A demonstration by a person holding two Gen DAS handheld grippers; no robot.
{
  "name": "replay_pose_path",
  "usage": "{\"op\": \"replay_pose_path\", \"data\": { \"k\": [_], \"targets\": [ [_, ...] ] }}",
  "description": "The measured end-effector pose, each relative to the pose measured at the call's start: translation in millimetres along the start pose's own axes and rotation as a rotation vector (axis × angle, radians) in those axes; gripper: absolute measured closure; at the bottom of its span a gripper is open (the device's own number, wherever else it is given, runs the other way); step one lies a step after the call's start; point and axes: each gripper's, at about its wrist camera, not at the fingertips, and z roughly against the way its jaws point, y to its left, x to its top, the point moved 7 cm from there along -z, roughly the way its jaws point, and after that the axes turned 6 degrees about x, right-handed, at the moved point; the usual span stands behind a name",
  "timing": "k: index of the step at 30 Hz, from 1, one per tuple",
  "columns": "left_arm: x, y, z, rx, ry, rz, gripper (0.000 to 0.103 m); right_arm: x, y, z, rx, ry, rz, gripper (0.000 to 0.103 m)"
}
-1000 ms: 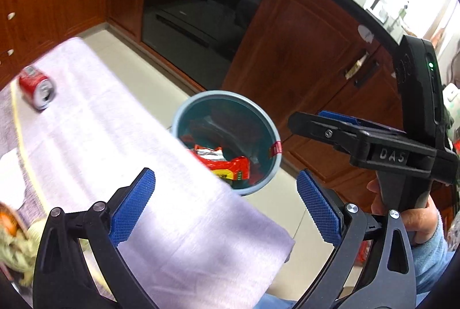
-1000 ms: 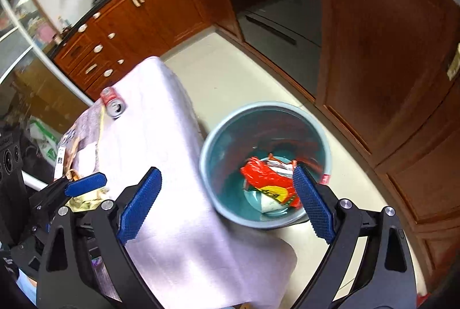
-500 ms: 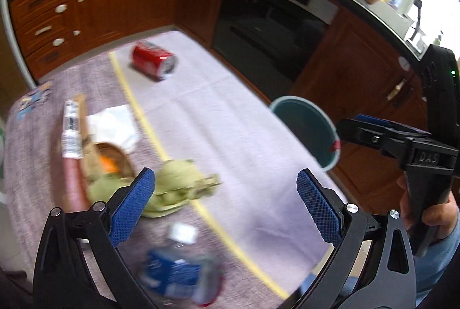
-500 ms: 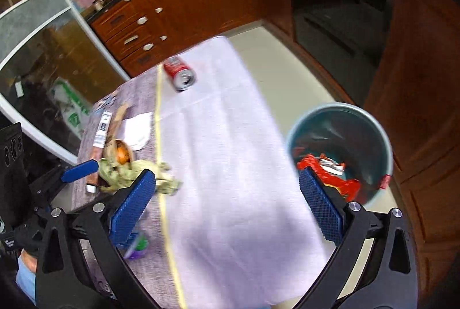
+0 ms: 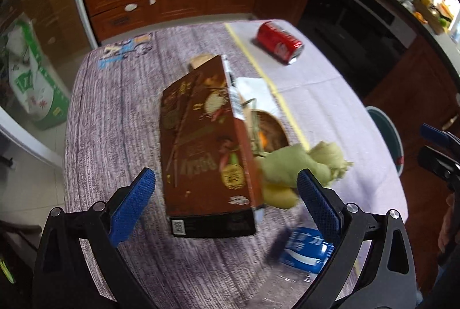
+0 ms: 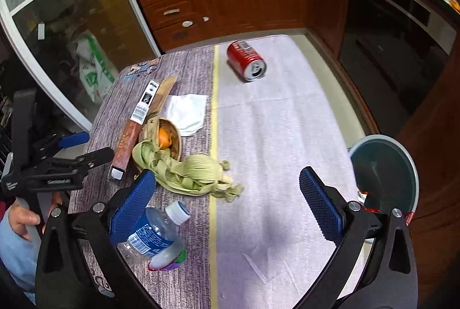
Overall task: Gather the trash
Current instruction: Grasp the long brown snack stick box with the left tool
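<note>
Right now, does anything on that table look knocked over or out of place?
Yes. The red soda can lies on its side on the white cloth, and the plastic water bottle lies tipped over near the table's near edge. Corn husks sprawl loose across the yellow stripe.

both hand-held grippers swung from bin to table.

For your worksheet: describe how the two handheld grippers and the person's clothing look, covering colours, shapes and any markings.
Both the left gripper and the right gripper have black angular plastic frames with silver screw heads and two fingers faced with blue textured pads. Seen from the right wrist camera, the left gripper's black body carries small pale lettering. The person wears a light blue sleeve.
</note>
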Motion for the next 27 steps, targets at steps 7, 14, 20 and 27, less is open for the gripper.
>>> {"op": "replay_pose_path", "data": {
  "k": [7, 14, 20, 27],
  "targets": [
    [19, -2, -25, 0.051, 0.048, 0.006, 0.004, 5, 7, -17, 0.030, 0.021, -0.007, 0.007],
    [20, -4, -49, 0.125, 0.093, -0.026, 0.004, 14, 8, -46, 0.058, 0.059, -0.012, 0.007],
    [18, 6, -66, 0.151, 0.138, -0.031, 0.004, 21, 15, -72, 0.095, 0.083, -0.019, 0.007],
    [12, 14, -65, 0.115, 0.148, -0.040, 0.006, 20, 26, -91, 0.119, 0.115, -0.016, 0.007]
  ]
}}
